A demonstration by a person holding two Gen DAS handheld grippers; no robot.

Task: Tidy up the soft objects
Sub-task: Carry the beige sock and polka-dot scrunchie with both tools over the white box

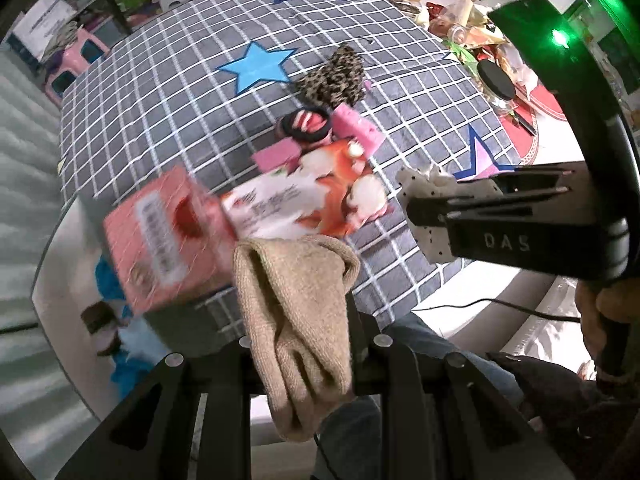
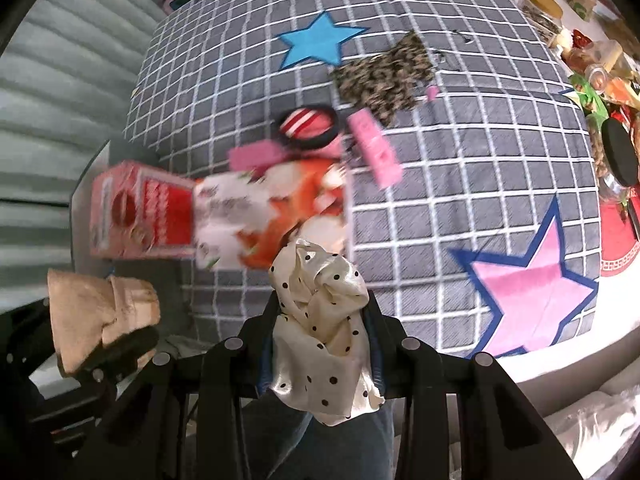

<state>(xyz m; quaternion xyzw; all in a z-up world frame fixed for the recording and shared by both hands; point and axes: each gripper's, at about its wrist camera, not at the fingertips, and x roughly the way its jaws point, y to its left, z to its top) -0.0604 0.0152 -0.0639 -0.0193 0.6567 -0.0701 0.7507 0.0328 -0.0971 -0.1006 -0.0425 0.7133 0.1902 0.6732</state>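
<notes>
Both of my wrist views are evenly and brightly lit with hardly any hard shadow, and the fisheye bends the grid-patterned cloth (image 1: 168, 92) into a dome with black vignette in the corners. Motion blur smears the pink box (image 1: 164, 240) and the orange-and-white packet (image 2: 272, 212), while the beige knit cloth (image 1: 296, 320) and polka-dot satin cloth (image 2: 324, 320) close to my lenses stay fairly sharp. A green indicator light (image 1: 560, 38) flares into a haze across the left view's top right corner, and the satin carries soft sheen.

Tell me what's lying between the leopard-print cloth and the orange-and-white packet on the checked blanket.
A black ring holding red-and-white striped fabric, flanked by pink pieces, lies between the leopard-print cloth and the orange-and-white packet; both wrist views show it.
</notes>
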